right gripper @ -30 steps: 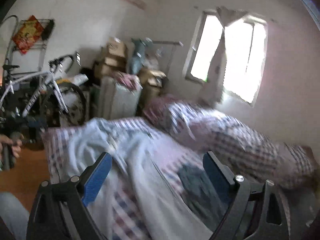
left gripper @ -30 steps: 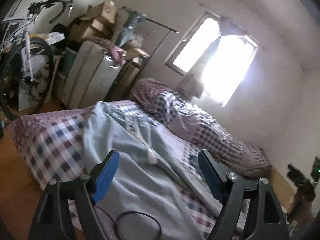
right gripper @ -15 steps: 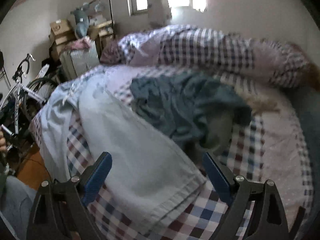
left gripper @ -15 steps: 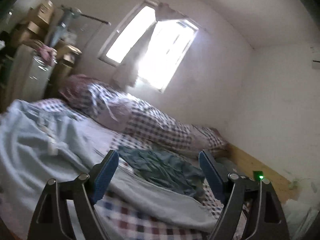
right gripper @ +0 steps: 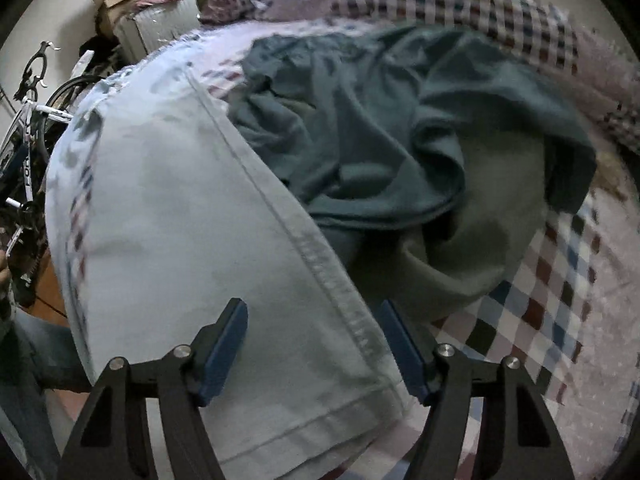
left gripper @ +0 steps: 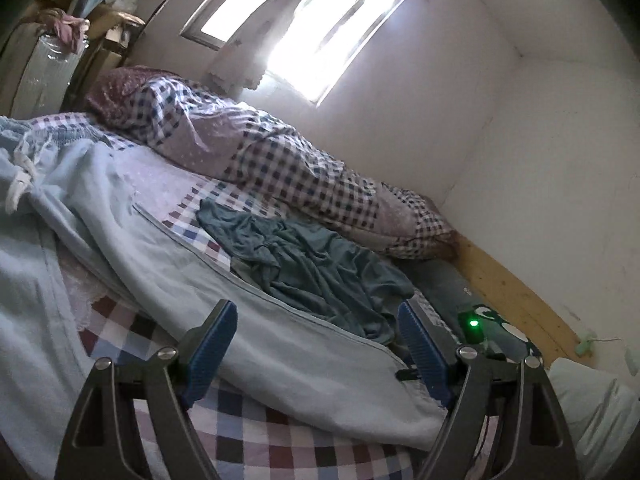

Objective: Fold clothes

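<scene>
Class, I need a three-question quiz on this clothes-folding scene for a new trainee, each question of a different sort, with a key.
1. True or false: the right gripper is clamped on the teal shirt.
2. Which garment lies under the right gripper?
A. light blue trousers
B. teal shirt
C. checked quilt
3. Fill in: the teal shirt lies crumpled between the light blue trousers and the ____.

Key:
1. False. Its jaws have just been closing, but are still apart over the trouser hem.
2. A
3. checked quilt

Left looks across bed (left gripper: 248, 444); right down, nearer.
</scene>
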